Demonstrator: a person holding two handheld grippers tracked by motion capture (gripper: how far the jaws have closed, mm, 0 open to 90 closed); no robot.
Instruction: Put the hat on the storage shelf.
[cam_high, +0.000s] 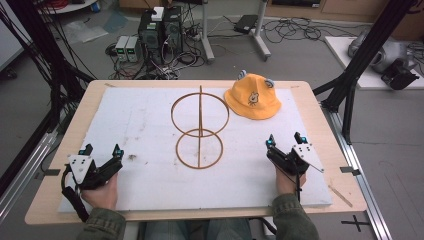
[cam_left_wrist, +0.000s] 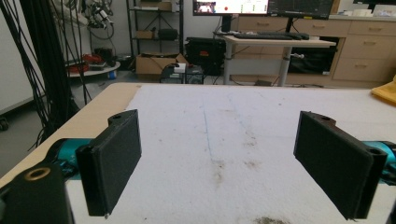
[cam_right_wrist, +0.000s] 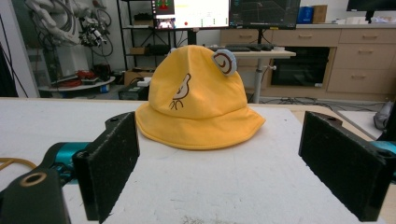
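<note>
Nearest, two grippers rest on the white-padded worktop (cam_high: 125, 130), left gripper (cam_high: 102, 151) and right gripper (cam_high: 285, 140), both released, jaws wide and empty. Between them stands one wooden frame (cam_high: 200, 129). Farther, ahead of the right gripper, sits one yellow hat (cam_high: 253, 97).

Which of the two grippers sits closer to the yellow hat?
The right gripper: the yellow bucket hat lies straight ahead of its open jaws, while the left gripper rests across the table.

Grey floor (cam_high: 300, 55) w/ cables, PC towers (cam_high: 160, 30), desks (cam_left_wrist: 275, 42), monitors (cam_right_wrist: 224, 11) behind.
</note>
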